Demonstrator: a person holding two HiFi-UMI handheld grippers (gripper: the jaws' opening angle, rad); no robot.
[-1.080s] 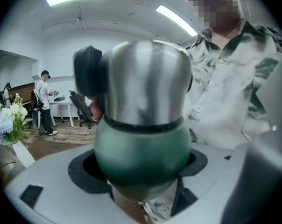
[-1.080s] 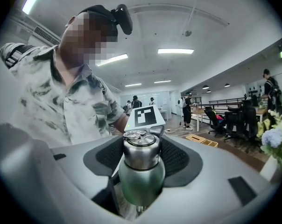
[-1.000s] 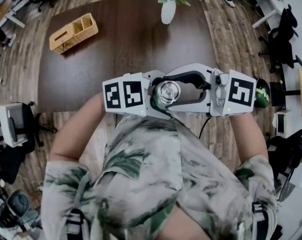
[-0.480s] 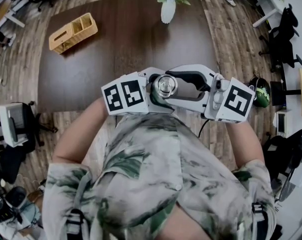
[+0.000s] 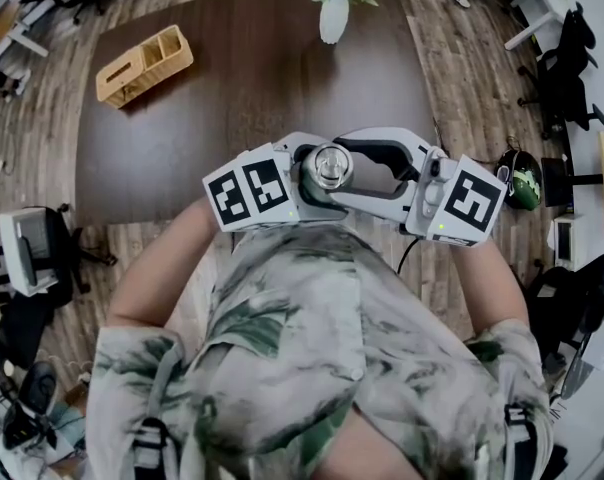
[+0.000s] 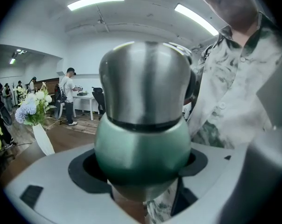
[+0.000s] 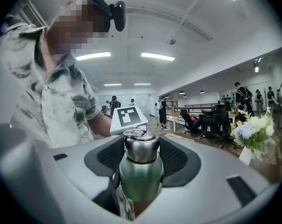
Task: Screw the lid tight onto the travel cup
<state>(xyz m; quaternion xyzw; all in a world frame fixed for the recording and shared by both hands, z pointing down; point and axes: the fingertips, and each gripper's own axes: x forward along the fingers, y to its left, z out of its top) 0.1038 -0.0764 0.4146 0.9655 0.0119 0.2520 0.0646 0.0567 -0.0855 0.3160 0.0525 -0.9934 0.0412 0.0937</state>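
Note:
The travel cup has a green body [image 6: 143,148] and a steel lid [image 5: 329,165] on top, held upright in front of the person's chest. My left gripper [image 5: 317,183] is shut on the green body, which fills the left gripper view. My right gripper [image 5: 347,173] reaches in from the right with its jaws around the lid [image 7: 142,148]. Those jaws have just been closing a little, and a small gap still shows between each dark pad and the lid, so this gripper is open. The green body [image 7: 140,178] shows below the lid there.
A dark wooden table [image 5: 232,88] lies ahead, with a wooden organizer box [image 5: 145,63] at its far left and a white vase of flowers [image 5: 334,13] at its far edge. Office chairs [image 5: 572,68] stand on the right. People stand far back in the room.
Both grippers and the cup have shifted slightly away from the chest. The right gripper's marker cube has tilted and dropped a little in the head view.

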